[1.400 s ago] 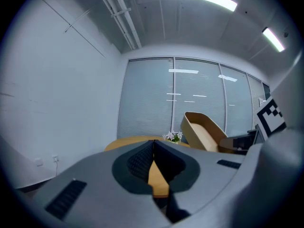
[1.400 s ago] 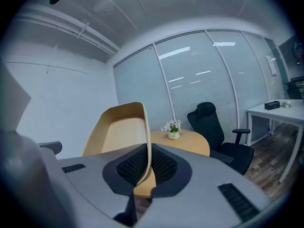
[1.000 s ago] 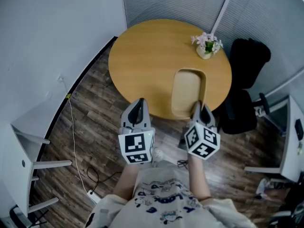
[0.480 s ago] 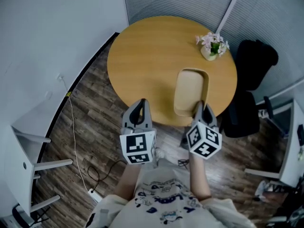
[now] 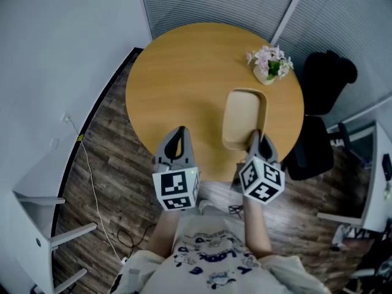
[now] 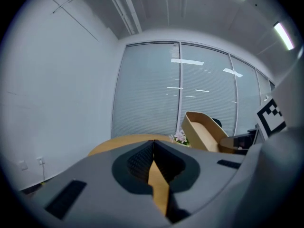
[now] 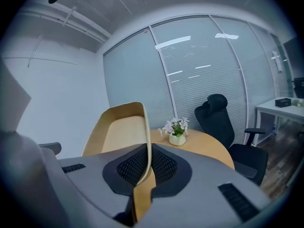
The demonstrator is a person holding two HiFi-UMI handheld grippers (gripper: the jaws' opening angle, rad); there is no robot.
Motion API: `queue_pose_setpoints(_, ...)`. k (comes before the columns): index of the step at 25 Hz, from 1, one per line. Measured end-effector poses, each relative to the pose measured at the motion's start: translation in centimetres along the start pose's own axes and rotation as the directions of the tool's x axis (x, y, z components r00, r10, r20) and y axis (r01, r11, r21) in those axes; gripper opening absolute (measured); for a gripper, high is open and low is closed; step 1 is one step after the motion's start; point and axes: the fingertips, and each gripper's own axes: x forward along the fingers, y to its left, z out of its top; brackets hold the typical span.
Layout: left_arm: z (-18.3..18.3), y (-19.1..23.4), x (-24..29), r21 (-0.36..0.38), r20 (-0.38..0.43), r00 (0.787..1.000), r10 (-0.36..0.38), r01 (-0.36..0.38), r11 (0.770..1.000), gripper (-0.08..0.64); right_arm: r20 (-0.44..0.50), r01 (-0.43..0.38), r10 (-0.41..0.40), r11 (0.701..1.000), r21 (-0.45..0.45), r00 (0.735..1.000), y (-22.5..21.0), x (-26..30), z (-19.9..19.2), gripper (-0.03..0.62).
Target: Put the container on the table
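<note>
The container is a tan oblong tray with rounded ends. My right gripper is shut on the wall of its near end, and in the right gripper view that thin wall runs up between the jaws. The tray is held over the near right part of the round wooden table. I cannot tell whether it touches the top. My left gripper hangs over the table's near edge, left of the tray, shut and holding nothing. In the left gripper view the tray shows tilted at the right.
A small pot of pink flowers stands on the table beyond the tray. A black office chair is at the table's right. White furniture stands at the far right and lower left. A cable lies on the wood floor.
Both grippers and the tray have come further over the table; its near edge now lies closer to the person's body. The jaws have not changed.
</note>
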Motion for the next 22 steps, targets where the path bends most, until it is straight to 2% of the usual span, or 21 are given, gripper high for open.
queue_pose_setpoints(8, 0.4, 2.0, 6.7, -0.002, -0.036, 0.998, -0.043, 0.043, 0.999, 0.004, -0.031, 0.052, -0.051, 0.999, 0.015, 0.998, 0.4, 5.8, 0.2, 0.015)
queue_pose_setpoints(22, -3.5, 3.5, 14.9, -0.018, -0.173, 0.981, -0.090, 0.088, 0.996, 0.004, -0.168, 0.131, -0.125, 0.991, 0.025, 0.978, -1.0, 12.9, -3.5, 0.015)
